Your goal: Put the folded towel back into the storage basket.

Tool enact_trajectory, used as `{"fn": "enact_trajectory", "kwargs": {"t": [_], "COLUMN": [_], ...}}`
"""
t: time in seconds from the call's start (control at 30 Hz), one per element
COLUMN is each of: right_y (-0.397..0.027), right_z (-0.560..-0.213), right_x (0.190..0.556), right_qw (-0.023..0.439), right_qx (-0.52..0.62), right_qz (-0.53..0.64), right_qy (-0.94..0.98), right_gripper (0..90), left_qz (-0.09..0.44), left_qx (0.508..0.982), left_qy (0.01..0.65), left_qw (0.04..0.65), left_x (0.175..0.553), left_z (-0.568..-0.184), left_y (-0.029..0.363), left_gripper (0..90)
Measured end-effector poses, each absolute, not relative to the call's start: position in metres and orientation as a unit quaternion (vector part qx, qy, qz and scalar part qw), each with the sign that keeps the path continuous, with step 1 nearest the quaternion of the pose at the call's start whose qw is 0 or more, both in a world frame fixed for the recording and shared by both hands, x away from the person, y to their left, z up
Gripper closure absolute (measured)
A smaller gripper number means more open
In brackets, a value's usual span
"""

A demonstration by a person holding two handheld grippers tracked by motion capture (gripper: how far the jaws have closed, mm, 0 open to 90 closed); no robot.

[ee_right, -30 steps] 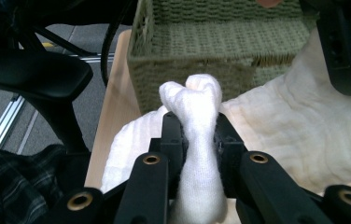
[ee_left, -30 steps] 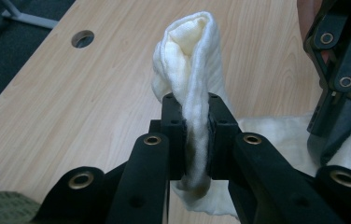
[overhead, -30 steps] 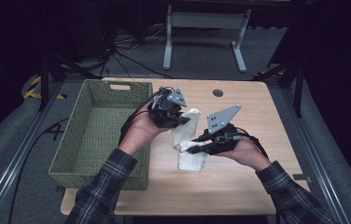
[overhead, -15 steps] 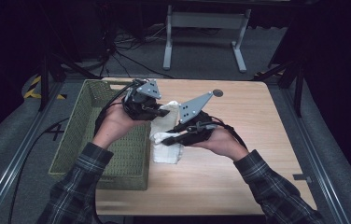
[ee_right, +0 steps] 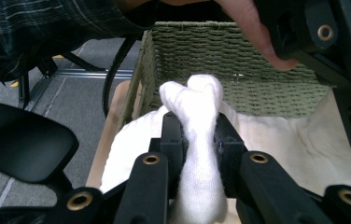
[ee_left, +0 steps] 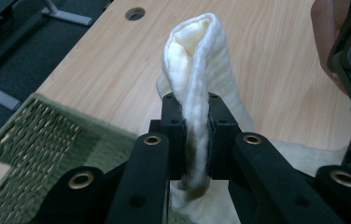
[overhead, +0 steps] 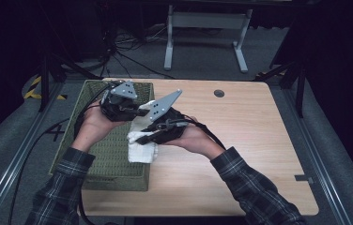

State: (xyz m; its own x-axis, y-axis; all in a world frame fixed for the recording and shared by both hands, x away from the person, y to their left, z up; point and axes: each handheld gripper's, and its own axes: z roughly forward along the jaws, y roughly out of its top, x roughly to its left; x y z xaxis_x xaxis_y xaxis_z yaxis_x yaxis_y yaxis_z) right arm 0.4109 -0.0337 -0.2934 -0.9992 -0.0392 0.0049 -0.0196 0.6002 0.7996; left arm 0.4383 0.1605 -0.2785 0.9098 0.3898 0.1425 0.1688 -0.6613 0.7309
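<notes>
Both my tongs are clamped on a folded white towel [overhead: 141,143]: my left tongs [overhead: 142,112] pinch its upper edge, my right tongs [overhead: 134,139] its lower. It hangs left of centre in the high view, over the green woven basket's [overhead: 113,161] right rim and the wooden surface [overhead: 240,122].

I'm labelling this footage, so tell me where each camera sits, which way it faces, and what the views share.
High view: above the person's side, facing forward and down on the light wooden table; both plaid-sleeved forearms, left gripper, right gripper.
Left gripper view: rides that gripper, looking along black jaws across the table.
Right gripper view: rides that gripper, facing the green woven basket.
Shared: the white folded cloth, pinched by both grippers.
</notes>
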Motion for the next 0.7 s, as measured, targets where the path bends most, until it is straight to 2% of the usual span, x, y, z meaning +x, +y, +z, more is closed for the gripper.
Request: {"fn": "enact_trajectory", "kwargs": {"t": [0.33, 0.7], "right_y": [0.005, 0.014], "right_z": [-0.317, -0.353], "right_x": [0.413, 0.413], "right_qw": [0.020, 0.031], "right_qx": [0.017, -0.002], "right_qz": [-0.441, -0.427], "right_qy": [-0.897, -0.904], "right_gripper": [78.5, 78.0], "left_qz": [0.141, 0.117], "left_qx": [0.889, 0.889], "left_qy": [0.185, 0.195], "left_qw": [0.394, 0.398], "left_x": [0.433, 0.434], "left_z": [-0.301, -0.333], "left_y": [0.190, 0.195], "left_gripper": [81.0, 80.9]}}
